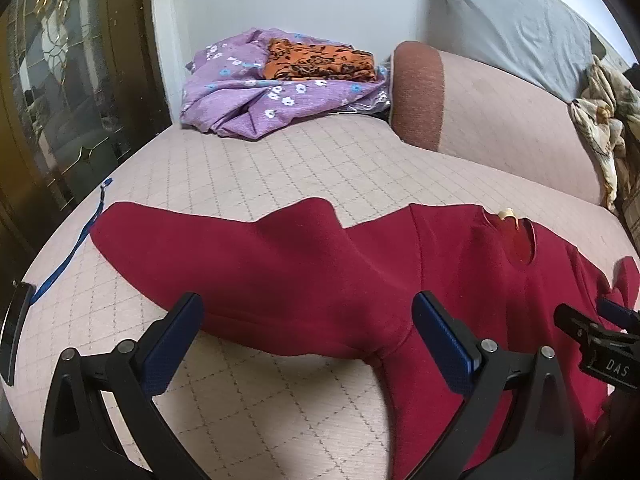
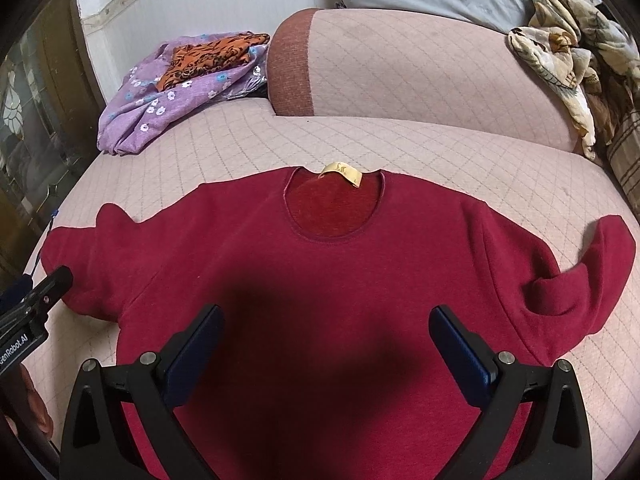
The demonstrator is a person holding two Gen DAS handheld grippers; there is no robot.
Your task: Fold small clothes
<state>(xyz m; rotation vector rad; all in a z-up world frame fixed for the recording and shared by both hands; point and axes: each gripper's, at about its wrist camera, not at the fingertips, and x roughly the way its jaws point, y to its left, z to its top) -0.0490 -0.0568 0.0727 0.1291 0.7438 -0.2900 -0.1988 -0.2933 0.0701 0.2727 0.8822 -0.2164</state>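
Left gripper [image 1: 306, 334] jaws wide, empty, above left sleeve [image 1: 224, 256]. Right gripper [image 2: 326, 344] jaws wide, empty, over sweater torso.

Red sweater [image 2: 320, 272] flat on quilted sofa seat [image 2: 224, 148], front up, neck label [image 2: 342, 172] at far edge, both sleeves spread. Right sleeve [image 2: 580, 280] cuff doubled back.

Step, judged: start of fold, nothing gripped. Next likely: pinch sleeve, carry across chest.

Blue cord [image 1: 68, 256] near left cuff, could snag. Beyond: purple floral cloth [image 2: 160, 108], orange patterned cloth [image 2: 212, 60], bolster [image 2: 420, 72], well apart.

"DAS" shows on the right gripper [image 1: 612, 320], "enRobot.AI" on the left gripper [image 2: 30, 304]
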